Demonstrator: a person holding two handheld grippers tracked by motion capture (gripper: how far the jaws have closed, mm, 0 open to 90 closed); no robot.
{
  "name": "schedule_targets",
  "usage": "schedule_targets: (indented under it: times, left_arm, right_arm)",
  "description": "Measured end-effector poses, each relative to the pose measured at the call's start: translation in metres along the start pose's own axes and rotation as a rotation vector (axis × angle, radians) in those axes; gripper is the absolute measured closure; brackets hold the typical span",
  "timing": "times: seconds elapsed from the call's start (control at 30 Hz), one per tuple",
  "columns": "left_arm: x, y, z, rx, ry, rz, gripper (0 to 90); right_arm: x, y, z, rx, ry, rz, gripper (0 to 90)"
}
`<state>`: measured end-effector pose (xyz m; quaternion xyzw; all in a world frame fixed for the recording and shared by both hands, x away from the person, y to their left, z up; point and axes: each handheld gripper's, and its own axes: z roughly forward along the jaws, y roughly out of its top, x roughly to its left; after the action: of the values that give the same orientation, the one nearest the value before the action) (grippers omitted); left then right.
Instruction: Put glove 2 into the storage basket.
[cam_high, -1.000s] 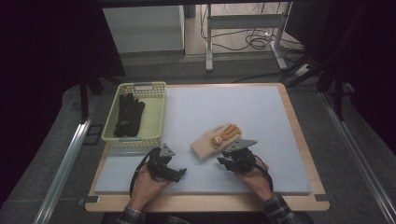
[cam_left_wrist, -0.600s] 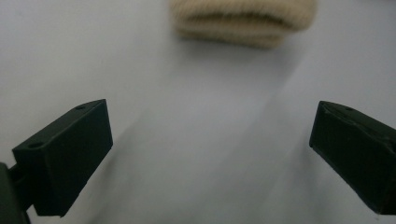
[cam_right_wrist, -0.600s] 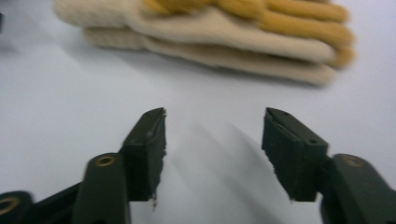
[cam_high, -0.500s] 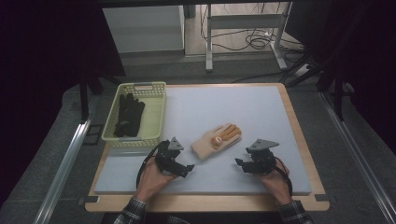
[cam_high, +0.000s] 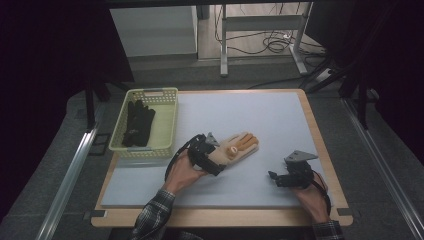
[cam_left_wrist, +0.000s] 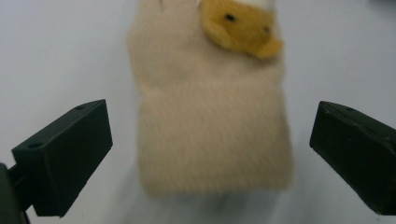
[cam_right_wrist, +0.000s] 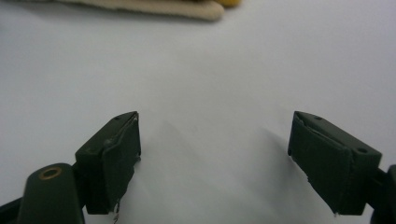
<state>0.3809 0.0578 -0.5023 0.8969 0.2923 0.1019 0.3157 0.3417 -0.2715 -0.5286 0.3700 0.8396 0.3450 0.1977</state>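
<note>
A beige knitted glove (cam_high: 235, 147) with an orange patch lies flat near the middle of the pale mat (cam_high: 260, 115). My left gripper (cam_high: 212, 160) hovers at its cuff end. In the left gripper view the jaws stand wide on either side of the glove's cuff (cam_left_wrist: 212, 126) without touching it; the left gripper (cam_left_wrist: 210, 154) is open. My right gripper (cam_high: 274, 177) sits off to the right near the mat's front; its jaws have just been opening, and they stand wide over bare mat with nothing between them (cam_right_wrist: 214, 163). The glove's edge (cam_right_wrist: 154, 7) lies far ahead of it.
A pale yellow-green basket (cam_high: 167, 125) at the mat's left holds black gloves (cam_high: 137, 122). The mat rests on a wooden table (cam_high: 327, 165). A metal rail (cam_high: 70, 180) runs along the floor at left; table legs and cables stand behind.
My right gripper let go of the glove and drew away to the right with its jaws spreading. My left gripper moved in from the left to the glove's cuff end.
</note>
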Motion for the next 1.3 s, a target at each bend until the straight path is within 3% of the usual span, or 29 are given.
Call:
schedule_targets:
  times: [0.1,0.3,0.57,0.87,1.13,1.3]
  left_arm:
    - [0.005,0.011,0.011,0.023,-0.004,0.01,0.0]
    - [0.011,0.027,0.035,0.068,-0.032,0.032,0.0]
    - [0.008,0.034,0.055,0.125,-0.051,0.057,3.2]
    - [0.0,0.038,0.047,0.135,-0.068,0.064,35.0]
    - [0.004,0.034,0.043,0.103,-0.075,0.014,57.5]
    - [0.005,0.032,0.041,0.093,-0.095,-0.011,65.7]
  right_arm:
    - [-0.004,-0.003,-0.001,-0.002,0.014,0.025,15.5]
    - [-0.004,-0.003,0.0,0.009,0.02,0.026,15.4]
    - [-0.004,-0.003,0.0,0.008,0.02,0.026,15.3]
    - [-0.004,-0.003,0.0,0.009,0.02,0.026,15.4]
    - [-0.004,-0.003,0.0,0.009,0.021,0.026,15.4]
    - [-0.004,-0.003,0.0,0.009,0.021,0.027,15.4]
